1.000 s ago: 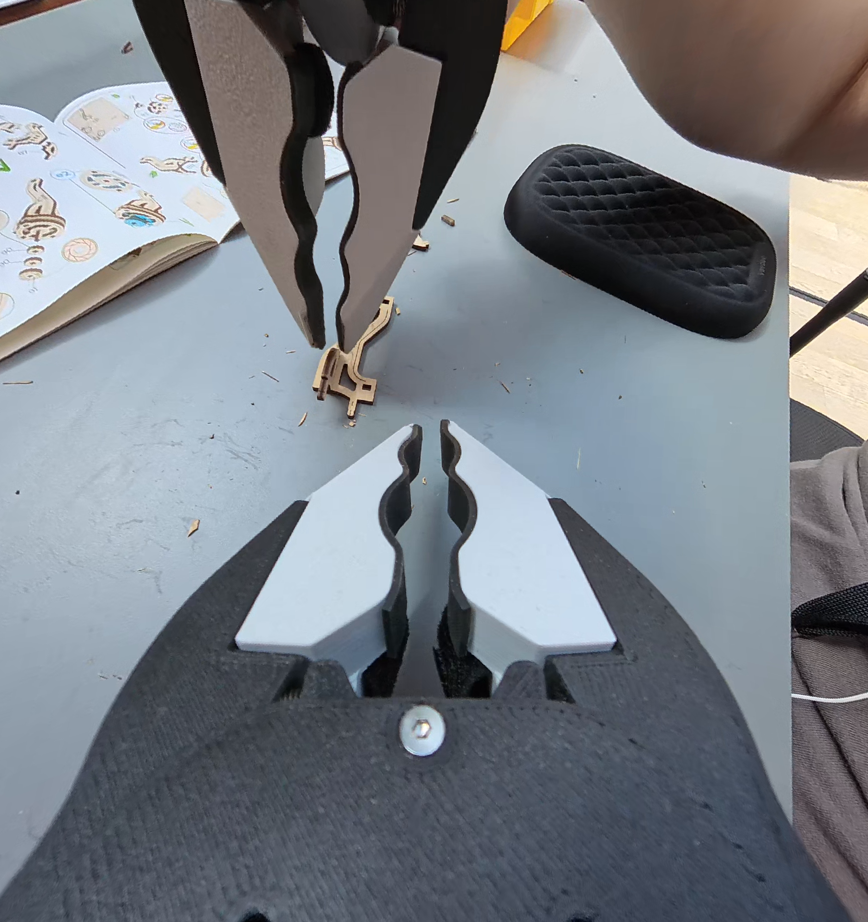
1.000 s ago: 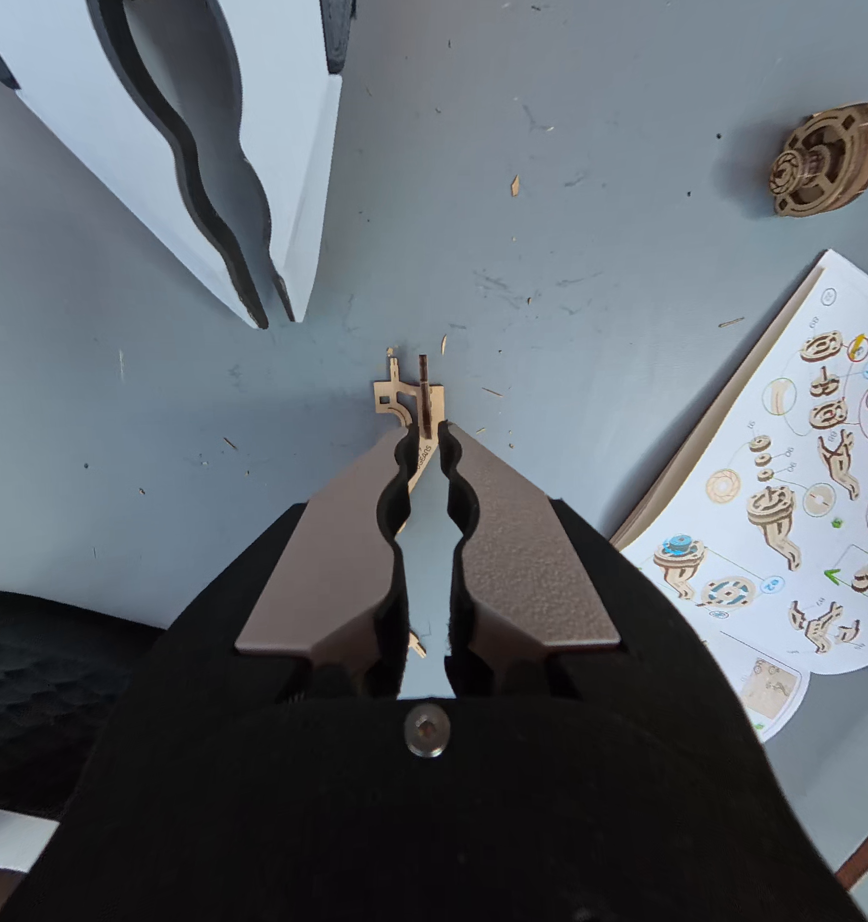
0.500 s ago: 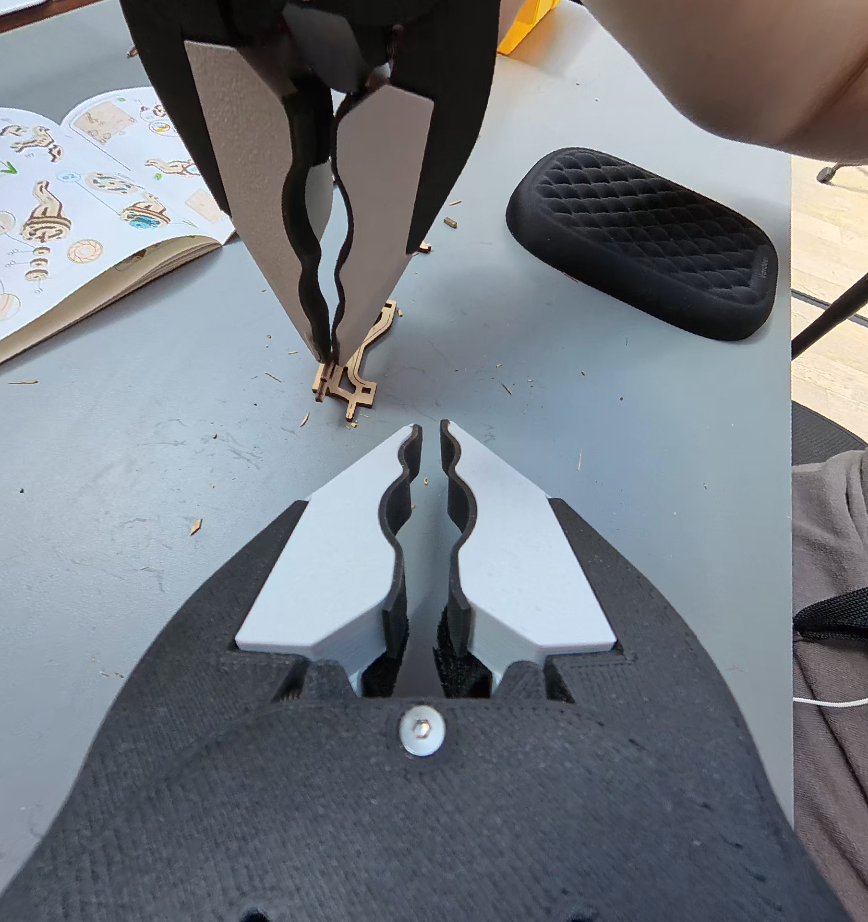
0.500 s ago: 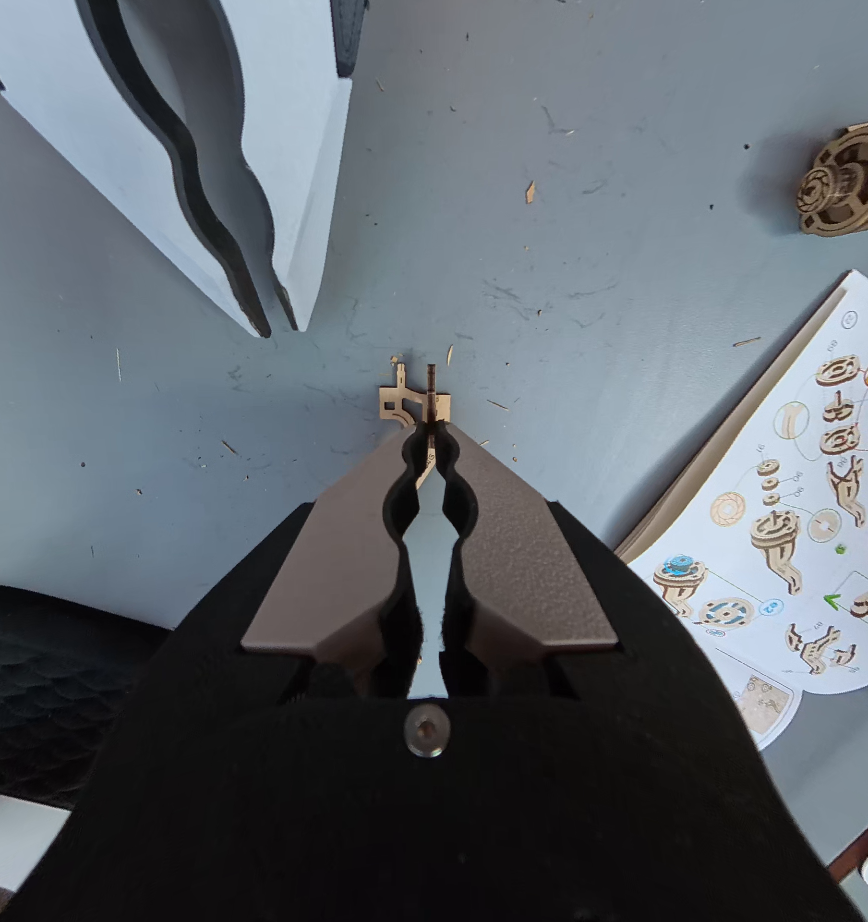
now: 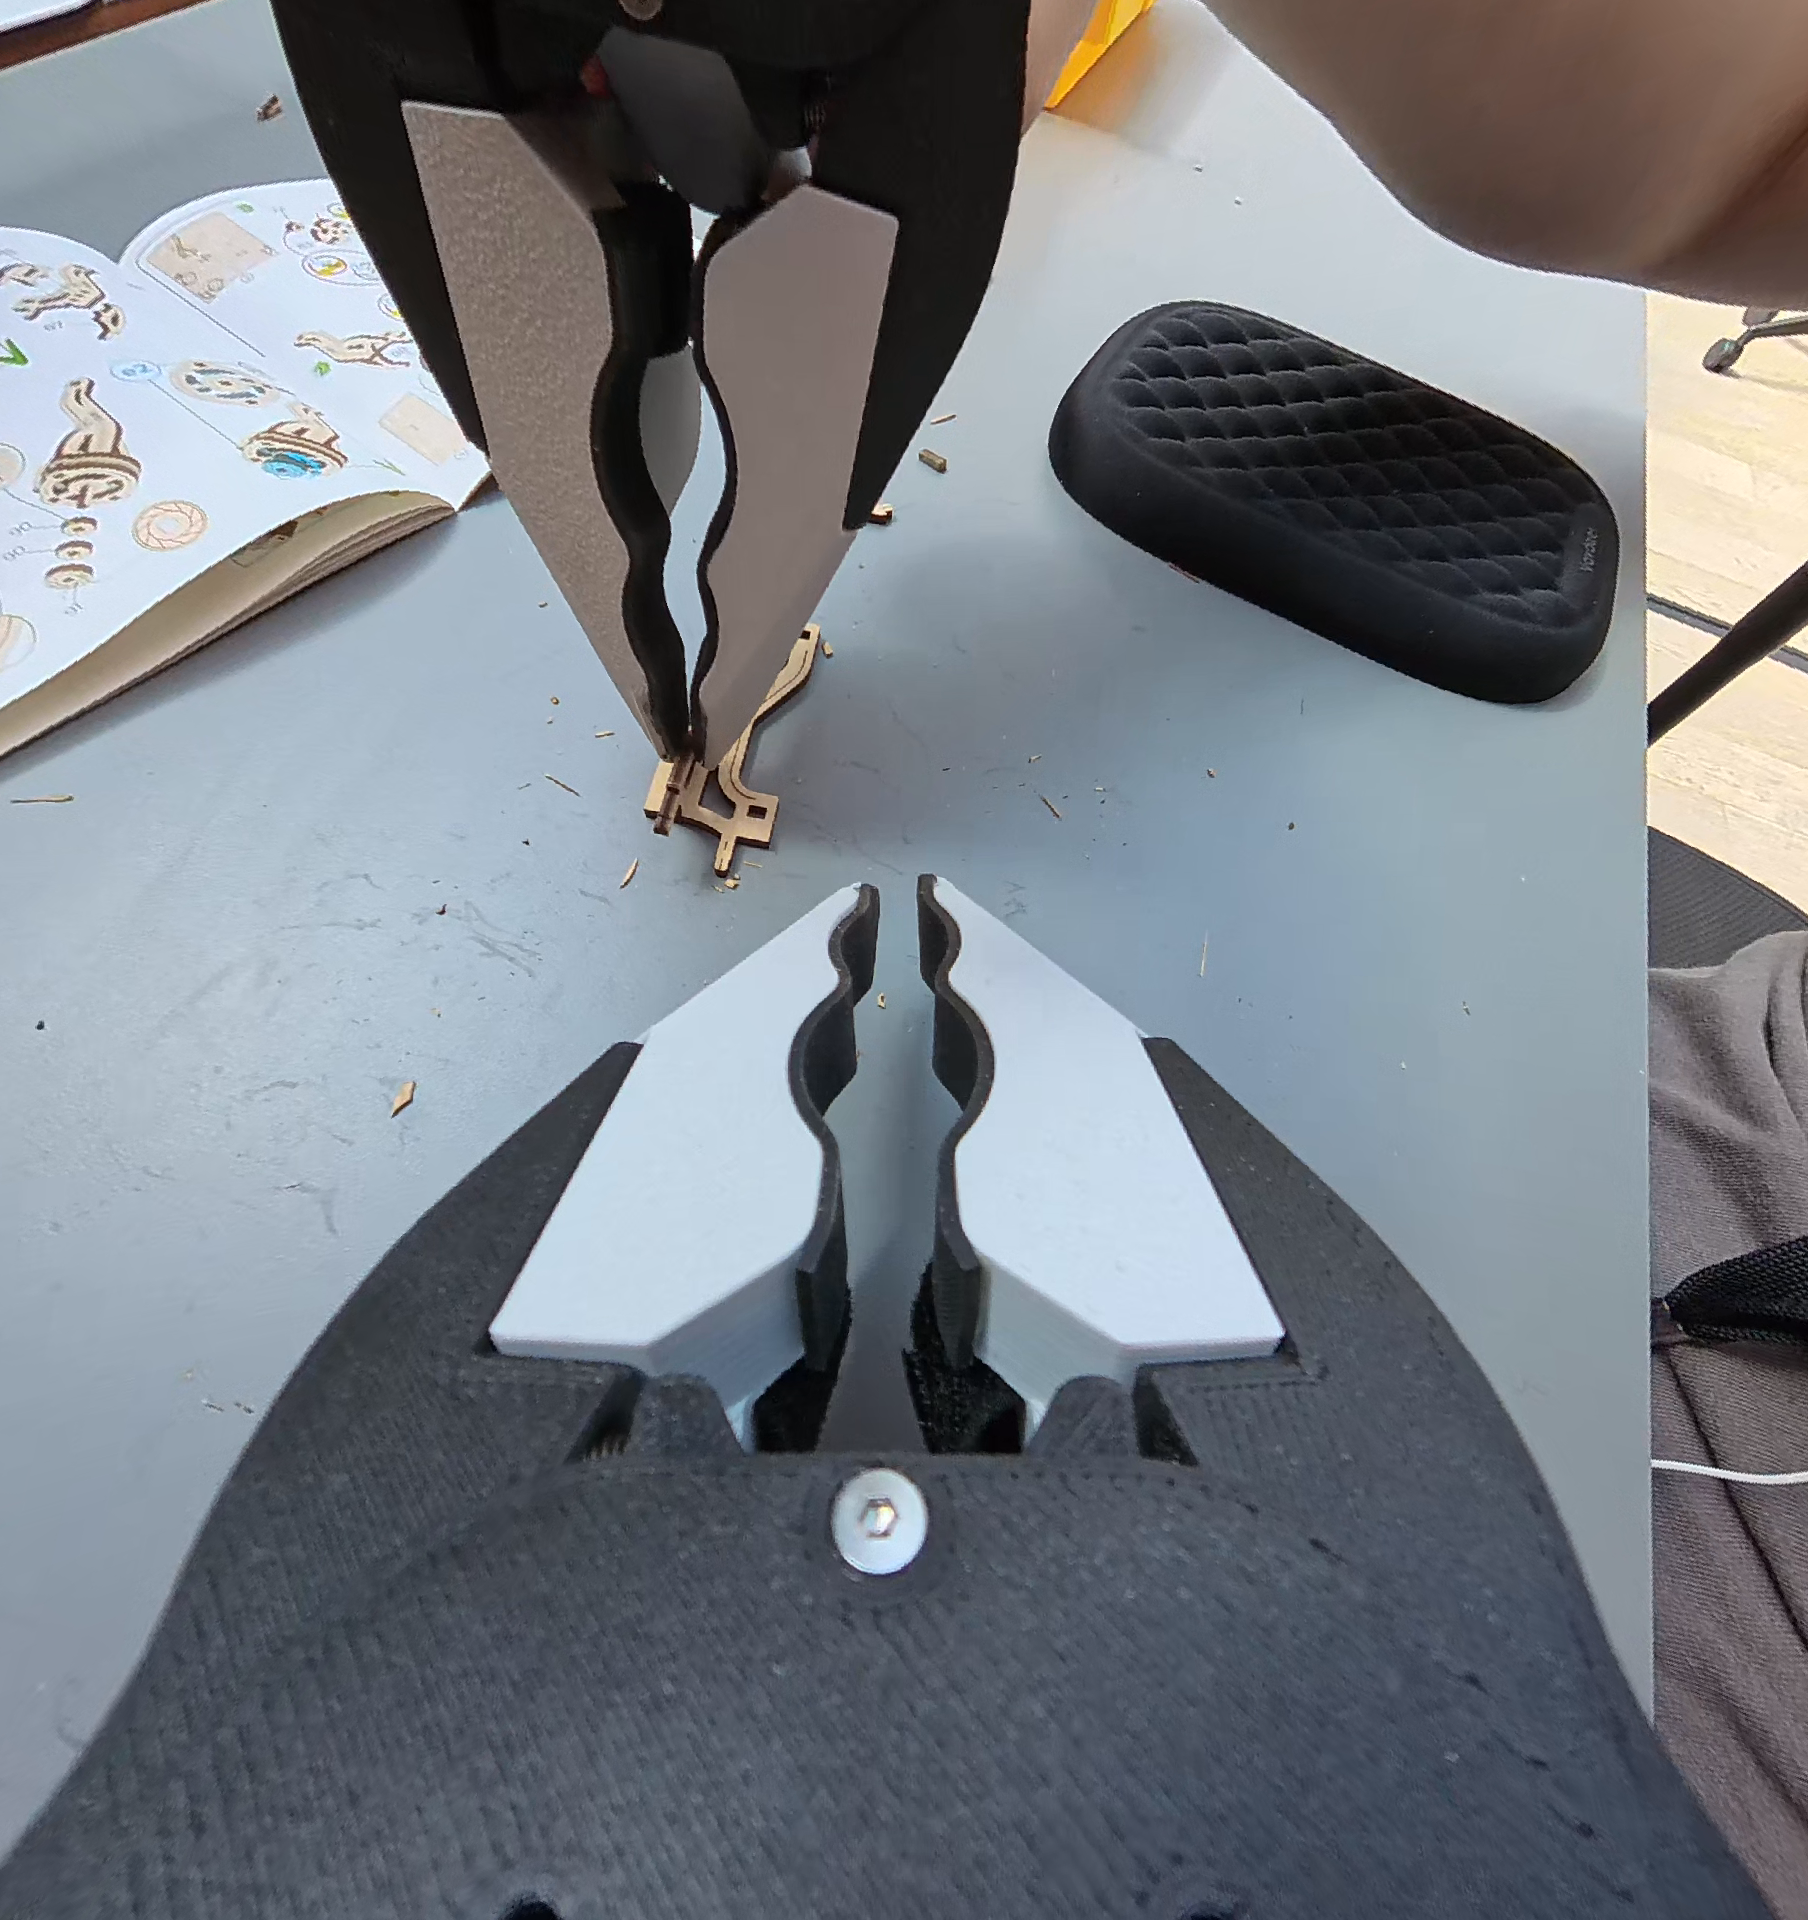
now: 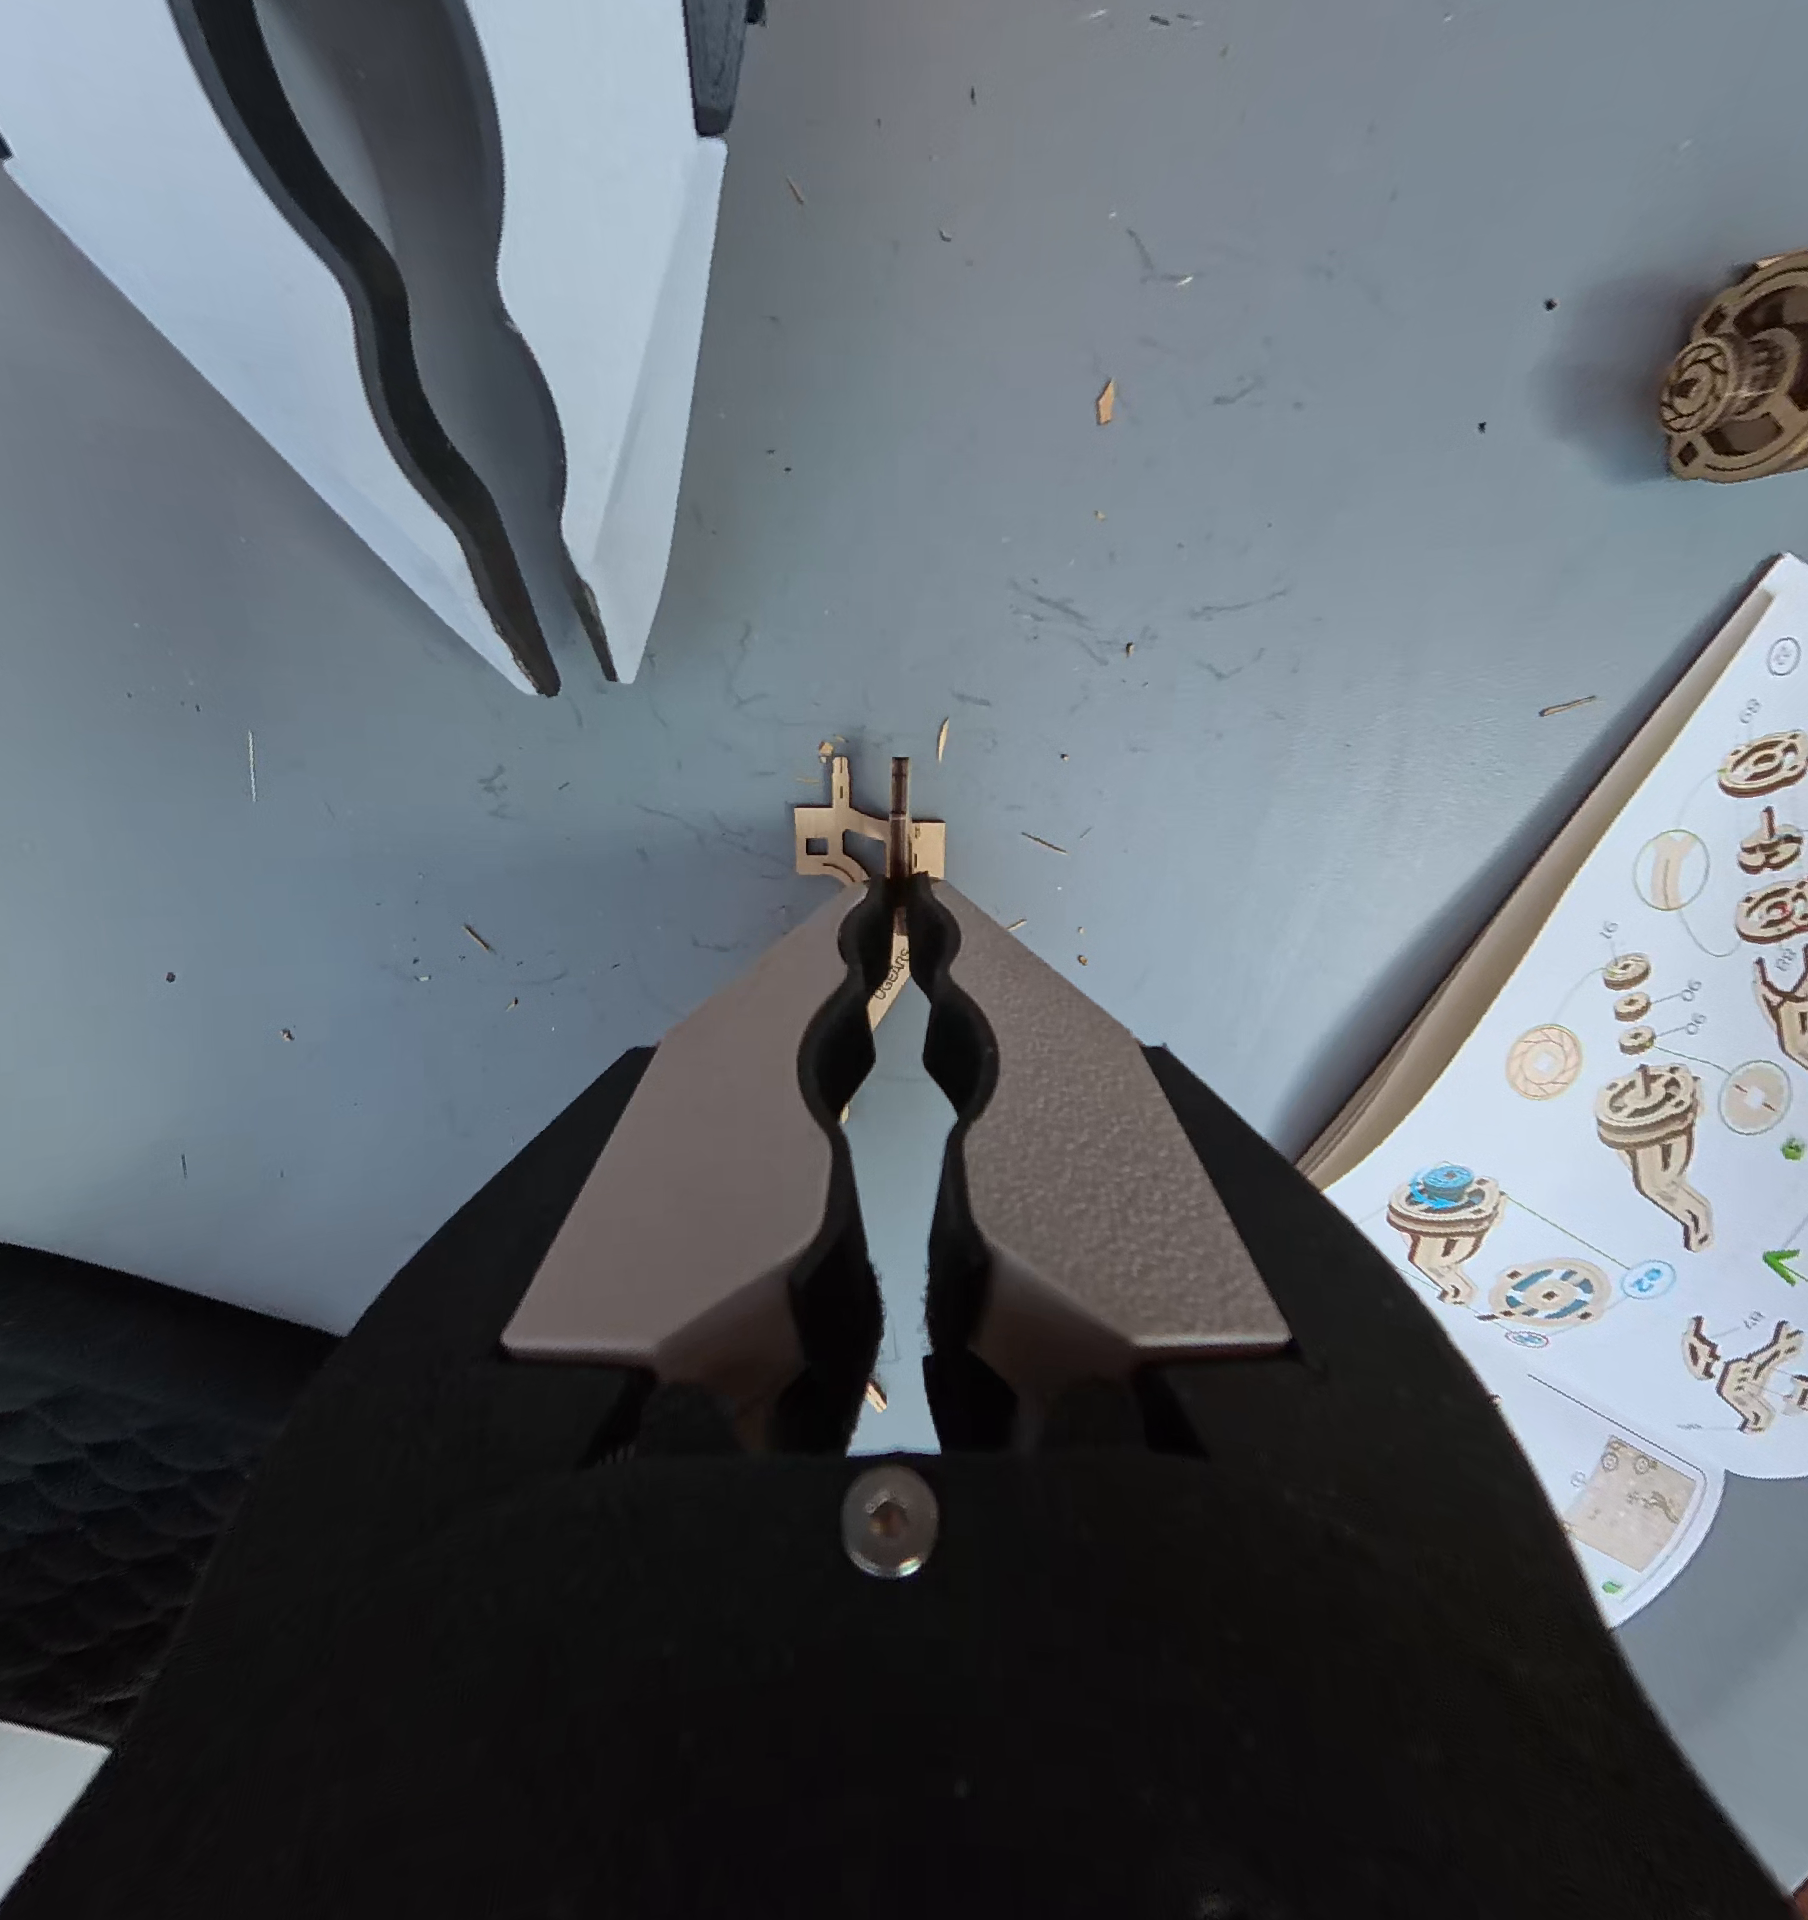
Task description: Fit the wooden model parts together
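Note:
A flat curved wooden part (image 5: 749, 800) lies on the grey table (image 5: 256, 1039). My right gripper (image 5: 676, 740) points down at its near end, shut on a thin wooden piece (image 5: 668, 802) that stands on edge against the flat part. In the right wrist view the gripper (image 6: 895, 885) pinches this thin piece (image 6: 898, 805) over the flat part (image 6: 827, 842). My left gripper (image 5: 889, 894) hovers just short of the parts, its jaws a narrow gap apart and empty. It also shows in the right wrist view (image 6: 567, 681), at the upper left.
An open instruction booklet (image 5: 152, 436) lies at the left, also seen in the right wrist view (image 6: 1658, 1091). A black quilted pad (image 5: 1336, 488) lies at the right. An assembled round wooden model (image 6: 1773, 364) sits apart. Wood splinters litter the table. A bare arm (image 5: 1502, 125) reaches over. Left tips to right tips: about 6 cm.
My right gripper's jaws have closed from a small gap onto the thin wooden piece, now standing on edge on the flat part. The left gripper has stayed put.

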A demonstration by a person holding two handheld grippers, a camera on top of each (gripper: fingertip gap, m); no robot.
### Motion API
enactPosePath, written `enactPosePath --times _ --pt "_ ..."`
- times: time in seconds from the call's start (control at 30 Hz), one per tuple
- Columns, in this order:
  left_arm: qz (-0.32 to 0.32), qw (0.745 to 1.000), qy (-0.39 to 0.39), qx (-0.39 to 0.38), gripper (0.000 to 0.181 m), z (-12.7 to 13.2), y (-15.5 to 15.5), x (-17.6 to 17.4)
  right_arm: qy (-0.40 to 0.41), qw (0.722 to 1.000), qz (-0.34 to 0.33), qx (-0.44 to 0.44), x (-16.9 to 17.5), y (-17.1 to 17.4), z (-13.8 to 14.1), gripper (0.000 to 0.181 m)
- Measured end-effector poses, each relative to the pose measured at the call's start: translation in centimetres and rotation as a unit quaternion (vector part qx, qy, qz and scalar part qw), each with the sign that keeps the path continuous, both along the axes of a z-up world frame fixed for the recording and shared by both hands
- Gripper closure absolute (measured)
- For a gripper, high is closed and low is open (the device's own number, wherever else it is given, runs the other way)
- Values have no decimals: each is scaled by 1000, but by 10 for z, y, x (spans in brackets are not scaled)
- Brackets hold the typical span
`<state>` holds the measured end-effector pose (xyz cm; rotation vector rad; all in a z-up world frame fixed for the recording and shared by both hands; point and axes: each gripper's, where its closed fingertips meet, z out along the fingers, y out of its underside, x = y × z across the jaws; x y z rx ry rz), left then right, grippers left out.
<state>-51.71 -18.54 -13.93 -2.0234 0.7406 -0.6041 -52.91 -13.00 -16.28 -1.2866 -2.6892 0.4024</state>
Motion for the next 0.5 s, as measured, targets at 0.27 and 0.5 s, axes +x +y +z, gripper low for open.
enactPosePath --times 0.27,0.5 --pt "-1 1000 -1 0 175 0 0 0 23 999 -13 -33 -2 -1 0 179" --pt "-1 1000 -10 -4 174 1 0 0 87 993 -39 -72 -5 1 19 158"
